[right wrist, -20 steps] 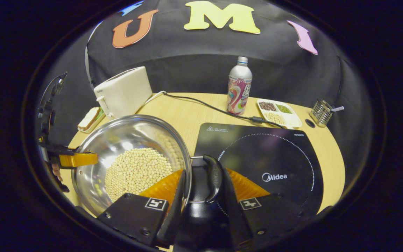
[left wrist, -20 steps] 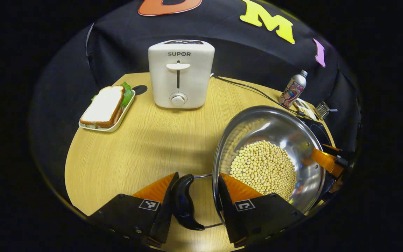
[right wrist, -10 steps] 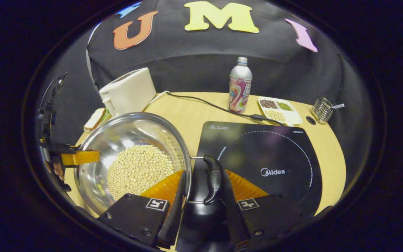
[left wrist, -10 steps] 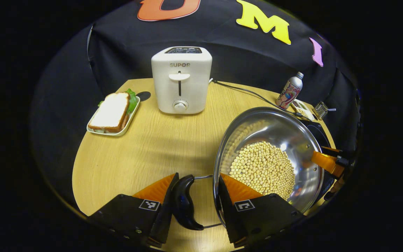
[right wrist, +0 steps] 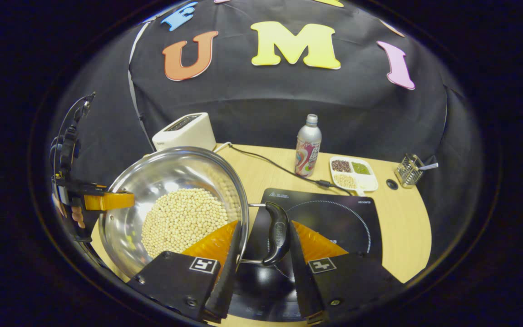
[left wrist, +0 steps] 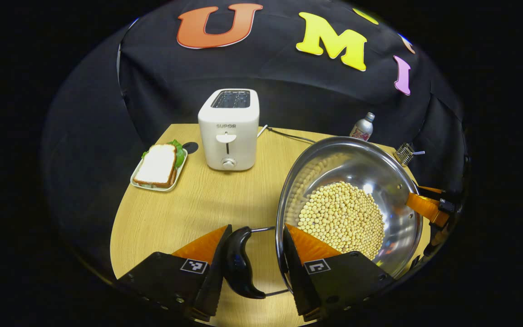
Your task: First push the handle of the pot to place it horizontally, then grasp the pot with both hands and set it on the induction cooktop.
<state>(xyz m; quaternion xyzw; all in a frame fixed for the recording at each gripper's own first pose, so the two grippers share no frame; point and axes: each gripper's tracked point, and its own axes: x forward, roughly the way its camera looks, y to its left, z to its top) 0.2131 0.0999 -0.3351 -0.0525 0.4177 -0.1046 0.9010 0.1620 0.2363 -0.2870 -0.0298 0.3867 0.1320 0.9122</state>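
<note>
A steel pot (left wrist: 347, 168) holding pale beans (left wrist: 341, 218) hangs above the wooden table (left wrist: 175, 218). My left gripper (left wrist: 252, 268) is shut on its black side handle (left wrist: 238, 261), one finger outside the handle and one inside the rim. At the pot's far rim, the right gripper (left wrist: 425, 209) holds on. In the right gripper view the pot (right wrist: 161, 181) is at the left, and my right gripper (right wrist: 261, 268) is shut on the other black handle (right wrist: 278, 231). The left gripper (right wrist: 107, 200) grips the opposite rim. A black induction cooktop (right wrist: 334, 218) lies below and to the right.
A white toaster (left wrist: 229, 129) and a plate with a sandwich (left wrist: 158, 165) stand at the table's back left. Behind the cooktop are a bottle (right wrist: 308, 145), a tray of grains (right wrist: 352, 172), a wire basket (right wrist: 409, 164) and a black cable (right wrist: 279, 168).
Both grippers have risen with the pot between them; the table, toaster and cooktop now look smaller and farther below. The grip on both handles is unchanged.
</note>
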